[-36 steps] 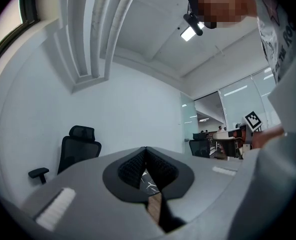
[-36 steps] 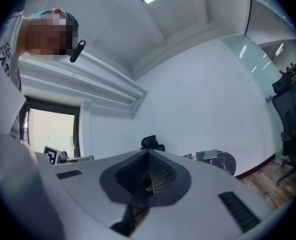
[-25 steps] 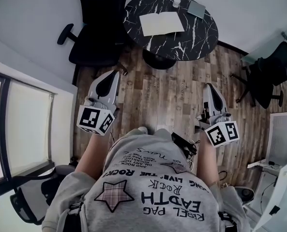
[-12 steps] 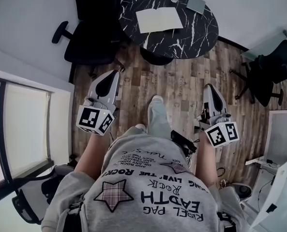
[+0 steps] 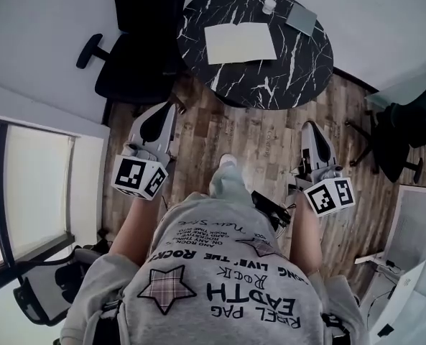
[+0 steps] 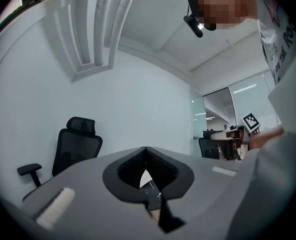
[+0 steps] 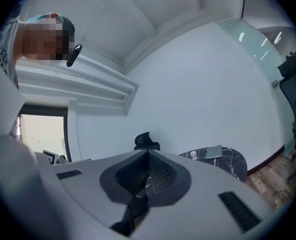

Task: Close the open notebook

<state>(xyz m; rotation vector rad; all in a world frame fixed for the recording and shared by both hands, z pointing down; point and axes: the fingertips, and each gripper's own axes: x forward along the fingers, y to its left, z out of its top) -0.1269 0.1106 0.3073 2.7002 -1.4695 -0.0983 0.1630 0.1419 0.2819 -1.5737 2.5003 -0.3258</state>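
Well, the person stands on the wood floor [image 5: 259,142], back from a round black table [image 5: 288,77] that has thin white lines running over it. The open notebook [image 5: 240,43] lies flat on the table top with its pale pages facing up. It is on the side of the table that is nearer the black office chair [image 5: 137,63].

Behind the notebook, toward the far edge of the table, lies a flat grey thing [image 5: 301,19]. It may be a closed book or a tablet, but it is too small to be sure. Just beside it stands a small white pot [image 5: 269,6].

The person holds both grippers out level, pointing toward the table. The left gripper [image 5: 172,107] has its two jaws pressed together at the tips, and nothing is between them. The right gripper [image 5: 310,125] is closed the same way and holds nothing. Both grippers hang over the floor, well apart from the notebook, and neither one touches the table.

One shoe [image 5: 228,162] pokes out in front of the person, between the two grippers. A second dark chair [image 5: 406,128] stands off to the right, and a big window [image 5: 36,185] fills the left wall.
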